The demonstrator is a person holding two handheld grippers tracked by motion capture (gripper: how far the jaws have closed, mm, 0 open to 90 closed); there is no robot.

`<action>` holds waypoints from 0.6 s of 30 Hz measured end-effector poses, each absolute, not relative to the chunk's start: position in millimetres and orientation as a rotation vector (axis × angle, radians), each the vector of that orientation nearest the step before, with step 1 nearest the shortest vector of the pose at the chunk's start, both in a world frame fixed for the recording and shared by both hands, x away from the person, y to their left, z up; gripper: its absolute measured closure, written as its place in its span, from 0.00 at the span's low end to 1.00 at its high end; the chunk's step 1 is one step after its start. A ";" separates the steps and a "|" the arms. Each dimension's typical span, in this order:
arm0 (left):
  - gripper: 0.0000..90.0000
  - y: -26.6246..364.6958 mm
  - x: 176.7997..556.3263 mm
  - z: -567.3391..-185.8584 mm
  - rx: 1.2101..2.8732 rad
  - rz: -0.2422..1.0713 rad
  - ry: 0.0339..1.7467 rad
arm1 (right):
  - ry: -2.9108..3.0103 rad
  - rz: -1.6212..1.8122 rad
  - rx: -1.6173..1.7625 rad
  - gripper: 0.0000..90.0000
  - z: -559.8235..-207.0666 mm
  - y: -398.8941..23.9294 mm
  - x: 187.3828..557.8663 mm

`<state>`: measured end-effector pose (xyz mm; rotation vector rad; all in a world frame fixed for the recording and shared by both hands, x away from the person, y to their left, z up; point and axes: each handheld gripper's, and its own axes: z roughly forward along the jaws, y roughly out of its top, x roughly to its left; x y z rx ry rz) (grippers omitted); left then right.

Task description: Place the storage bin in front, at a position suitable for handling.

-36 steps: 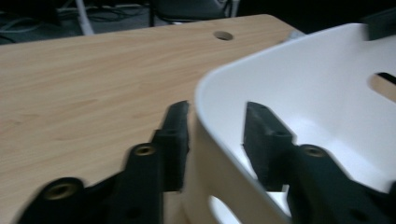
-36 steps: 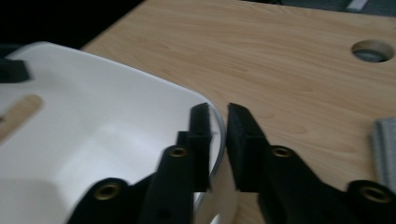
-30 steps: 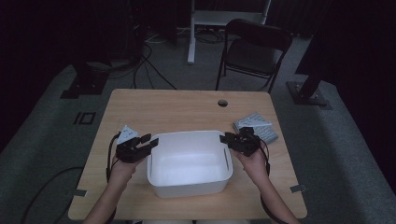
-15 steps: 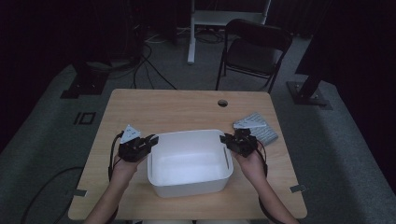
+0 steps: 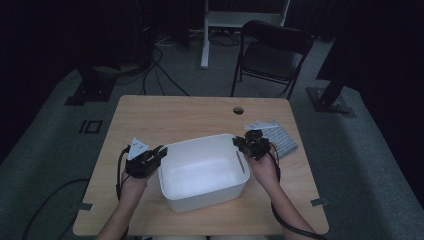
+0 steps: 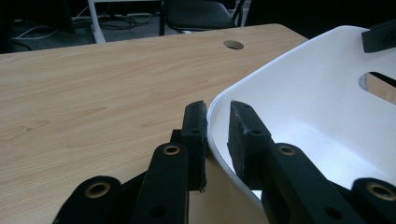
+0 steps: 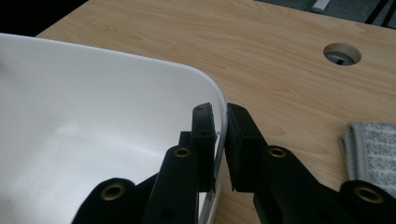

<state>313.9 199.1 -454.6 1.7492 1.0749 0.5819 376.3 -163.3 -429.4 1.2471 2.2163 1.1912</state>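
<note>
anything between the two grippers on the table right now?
Yes: the white tub. In the high view, the left gripper clamps its left rim, the right gripper its right rim; both sets of jaws have just been closing.

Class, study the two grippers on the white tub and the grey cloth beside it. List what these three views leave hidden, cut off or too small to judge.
- White tub: its underside and the table beneath, hidden in the high view by the tub itself.
- Grey cloth: cut off by the right edge of the right gripper view; in the high view the right gripper covers its near corner.
- Left gripper: whether the pads press the rim; a gap shows on one side.
- Table hole: contents too small.
</note>
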 end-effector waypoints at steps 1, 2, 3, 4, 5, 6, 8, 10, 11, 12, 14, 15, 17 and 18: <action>0.86 199.2 314.9 -454.5 1.747 0.582 1.076 | 2.216 1.192 1.248 0.92 -429.5 -163.3 376.0; 0.86 199.2 316.0 -454.3 1.750 0.579 1.075 | 2.216 1.197 1.252 0.92 -429.6 -163.7 376.1; 0.87 198.7 316.8 -454.0 1.751 0.581 1.077 | 2.217 1.204 1.253 0.92 -429.8 -164.4 376.5; 0.87 198.4 317.8 -453.7 1.757 0.583 1.075 | 2.217 1.213 1.259 0.92 -430.0 -165.0 376.7; 0.88 198.0 318.5 -453.3 1.762 0.585 1.075 | 2.219 1.216 1.262 0.92 -430.0 -165.5 376.9; 0.89 198.1 319.4 -453.0 1.767 0.585 1.073 | 2.218 1.213 1.263 0.92 -429.8 -165.3 376.7; 0.89 198.8 321.1 -452.6 1.772 0.576 1.069 | 2.219 1.204 1.259 0.91 -429.5 -165.0 375.8; 0.89 199.7 322.6 -452.4 1.775 0.567 1.068 | 2.218 1.208 1.258 0.91 -429.7 -165.5 374.7; 0.89 199.4 322.7 -452.2 1.777 0.570 1.067 | 2.220 1.211 1.262 0.90 -429.7 -165.8 373.7; 0.89 199.0 322.9 -452.3 1.777 0.570 1.065 | 2.220 1.220 1.267 0.90 -430.0 -166.5 372.8; 0.89 199.2 323.4 -452.7 1.772 0.569 1.065 | 2.223 1.234 1.263 0.89 -430.6 -168.2 371.2; 0.89 198.8 323.2 -452.9 1.771 0.570 1.064 | 2.221 1.248 1.267 0.88 -431.0 -169.3 370.5; 0.89 198.4 323.1 -453.3 1.770 0.574 1.062 | 2.221 1.259 1.268 0.88 -431.6 -170.9 368.8; 0.89 198.1 323.5 -453.3 1.768 0.573 1.062 | 2.221 1.260 1.268 0.88 -431.7 -171.2 368.2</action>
